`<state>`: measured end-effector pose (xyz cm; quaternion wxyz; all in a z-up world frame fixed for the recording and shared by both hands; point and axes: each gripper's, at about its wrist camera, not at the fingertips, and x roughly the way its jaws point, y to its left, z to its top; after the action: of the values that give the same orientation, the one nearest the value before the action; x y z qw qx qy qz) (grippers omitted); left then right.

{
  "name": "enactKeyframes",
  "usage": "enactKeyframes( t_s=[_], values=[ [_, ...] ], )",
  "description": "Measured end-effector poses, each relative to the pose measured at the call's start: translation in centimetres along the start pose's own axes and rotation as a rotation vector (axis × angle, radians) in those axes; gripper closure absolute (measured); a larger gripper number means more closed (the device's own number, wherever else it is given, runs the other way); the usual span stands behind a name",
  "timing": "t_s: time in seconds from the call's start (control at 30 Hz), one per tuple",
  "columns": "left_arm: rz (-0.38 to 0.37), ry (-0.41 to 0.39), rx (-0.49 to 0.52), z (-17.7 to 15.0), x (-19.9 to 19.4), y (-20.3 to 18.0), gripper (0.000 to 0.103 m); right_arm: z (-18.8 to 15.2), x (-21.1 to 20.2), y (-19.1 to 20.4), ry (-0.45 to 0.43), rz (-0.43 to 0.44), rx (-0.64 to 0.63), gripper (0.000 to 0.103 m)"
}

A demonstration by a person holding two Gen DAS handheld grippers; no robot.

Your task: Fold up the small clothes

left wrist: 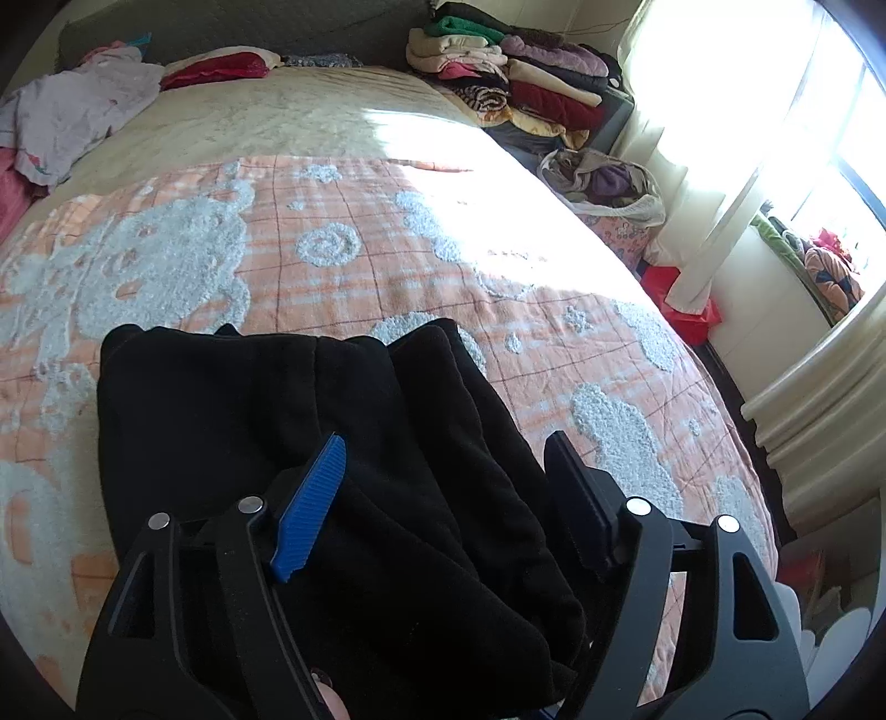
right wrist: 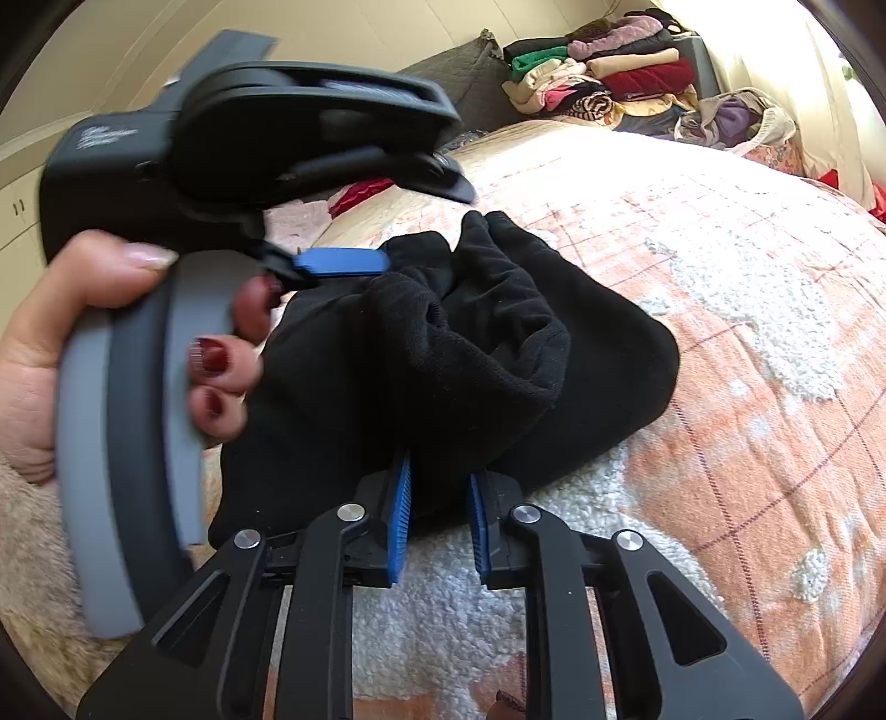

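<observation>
A wide bed [left wrist: 310,116] fills the room, spread with an orange checked blanket [left wrist: 354,266] patterned in fluffy white. Beyond the fingers, sunlight floods through pale curtains [left wrist: 714,166] at the window [left wrist: 853,160]. Folded clothes [left wrist: 515,83] are stacked near the dark headboard [left wrist: 249,33].

Both wrist cameras look close and low along their fingers across the blanket [left wrist: 343,232], sharing the black garment [left wrist: 249,399] and distant folded pile [right wrist: 603,72].

The bunched black fleece garment [left wrist: 288,437] lies on the orange checked bedspread [left wrist: 354,232], with stacked folded clothes [left wrist: 515,77] far behind it.
</observation>
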<state>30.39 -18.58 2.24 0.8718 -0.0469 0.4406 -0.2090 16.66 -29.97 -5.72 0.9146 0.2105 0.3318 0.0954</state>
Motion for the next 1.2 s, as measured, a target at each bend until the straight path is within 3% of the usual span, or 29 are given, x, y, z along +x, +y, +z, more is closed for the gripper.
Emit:
enactKeyframes(
  t_s=[0.2,0.3,0.37,0.43,0.53,0.67,0.83,0.9,0.93,0.97,1.2],
  values=[
    [0.055,-0.103,0.005,-0.5,-4.2,2.4,0.036,0.2,-1.0,-0.4,-0.015,0.025,0.006,0.075],
    [0.114,-0.127,-0.012,-1.2,-5.4,4.8,0.036,0.8,-1.5,-0.3,-0.030,0.020,-0.004,0.057],
    [0.156,-0.125,-0.019,-2.1,-5.7,6.5,0.036,1.5,-1.6,-0.5,-0.017,0.056,0.019,0.045],
    [0.183,-0.113,-0.024,-3.1,-5.5,7.8,0.036,2.5,-1.3,-0.8,-0.002,0.091,0.058,0.043],
    [0.207,-0.088,-0.037,-4.5,-5.0,9.2,0.036,4.2,-0.3,-0.9,0.056,0.142,0.074,0.030],
    [0.197,-0.068,-0.071,-6.0,-4.4,10.3,0.034,5.9,2.0,-0.5,0.117,0.135,0.028,0.028],
    [0.197,-0.066,-0.077,-6.2,-4.2,10.0,0.033,6.7,4.1,-1.4,0.120,0.144,0.083,0.028],
    [0.197,-0.064,-0.075,-6.0,-4.1,9.7,0.033,7.0,4.2,-1.4,0.096,0.142,0.067,0.043],
    [0.195,-0.062,-0.075,-6.0,-4.0,9.6,0.033,7.1,4.3,-1.3,0.096,0.160,0.056,0.064],
    [0.194,-0.059,-0.073,-6.0,-4.0,9.5,0.033,7.2,4.4,-1.2,0.095,0.178,0.053,0.079],
    [0.165,-0.058,-0.045,-5.6,-4.4,7.3,0.033,8.9,1.9,1.7,-0.016,0.085,-0.169,0.083]
  ],
)
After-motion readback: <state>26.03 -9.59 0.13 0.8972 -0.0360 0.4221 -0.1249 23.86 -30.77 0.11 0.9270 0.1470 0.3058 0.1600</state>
